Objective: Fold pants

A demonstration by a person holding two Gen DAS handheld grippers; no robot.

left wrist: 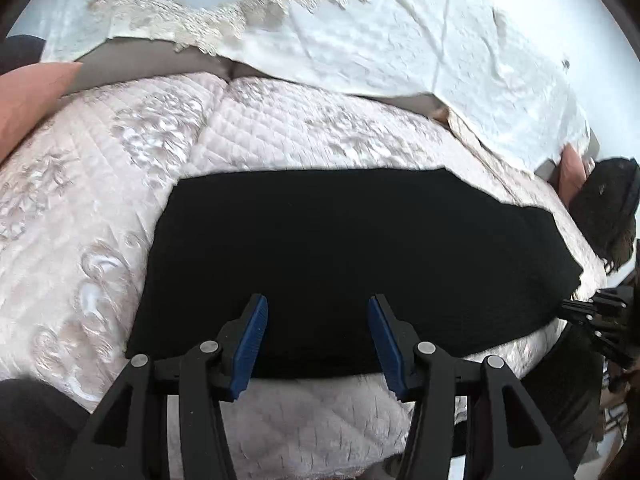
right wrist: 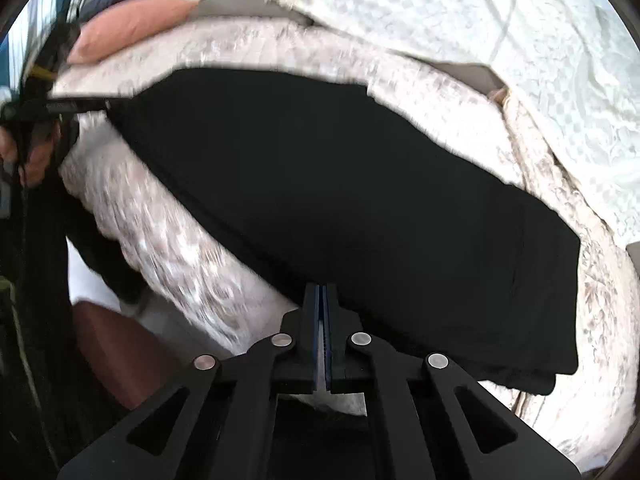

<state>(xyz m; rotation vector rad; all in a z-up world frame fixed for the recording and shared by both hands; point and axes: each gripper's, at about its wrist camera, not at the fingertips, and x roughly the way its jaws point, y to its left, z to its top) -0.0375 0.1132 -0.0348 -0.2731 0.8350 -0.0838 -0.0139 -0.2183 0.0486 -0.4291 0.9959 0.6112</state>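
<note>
**Two claws at the near edge of folded black pants**

Two views are given of the black pants [left wrist: 352, 264], which are laid flat as a long dark band across a quilted pale-pink bedspread [left wrist: 100, 208] on the bed. In the left wrist view the pants are spread from 9 o'clock to 3 o'clock through the middle of the frame, with the near hem lying just ahead of the blue pads.

The left claw [left wrist: 318, 316] is seen with its jaws spread wide apart, and nothing is held between them; it is poised over the near edge of the pants. The right claw [right wrist: 322, 300] is seen with its jaws pressed together, only a thin slit being left between the pads. Its tips are placed at the near edge of the pants [right wrist: 360, 208], at 6 o'clock in its view, but whether any cloth is pinched there cannot be told.

A white lace-trimmed cover [left wrist: 420, 40] is draped behind the bedspread, toward 12 o'clock. A pink pillow [left wrist: 28, 96] is seen at 9 o'clock in the left wrist view. The right wrist view is blurred along its left side.
</note>
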